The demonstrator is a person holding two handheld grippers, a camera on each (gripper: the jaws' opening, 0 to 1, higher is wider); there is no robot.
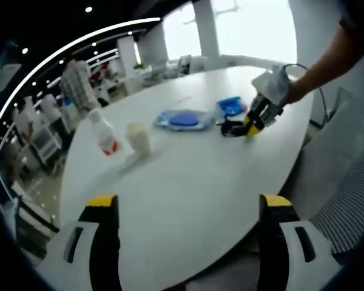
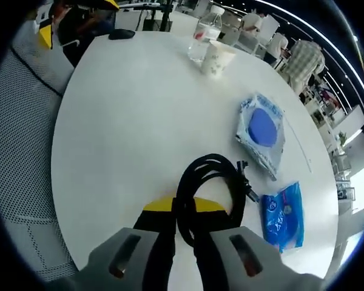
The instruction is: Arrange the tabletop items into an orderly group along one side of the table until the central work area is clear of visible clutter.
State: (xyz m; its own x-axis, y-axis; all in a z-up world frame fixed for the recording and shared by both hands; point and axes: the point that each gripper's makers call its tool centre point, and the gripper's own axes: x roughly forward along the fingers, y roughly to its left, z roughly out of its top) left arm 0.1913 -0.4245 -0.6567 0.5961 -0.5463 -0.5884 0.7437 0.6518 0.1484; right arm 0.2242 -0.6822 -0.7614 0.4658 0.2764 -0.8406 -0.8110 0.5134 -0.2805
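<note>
Two grippers are in your hands: your right gripper [image 2: 183, 233] has its jaws pinched tight on a coiled black cable [image 2: 207, 185] lying on the white table [image 2: 127, 133] near its edge, while your left gripper [image 1: 188, 209] hovers with jaws spread wide and nothing between them. Just right of the cable lies a blue packet [image 2: 283, 215], beyond it a clear bag with a blue disc [image 2: 262, 130], and at the far side a paper cup [image 2: 216, 59] touching a plastic bottle [image 2: 204, 39].
</note>
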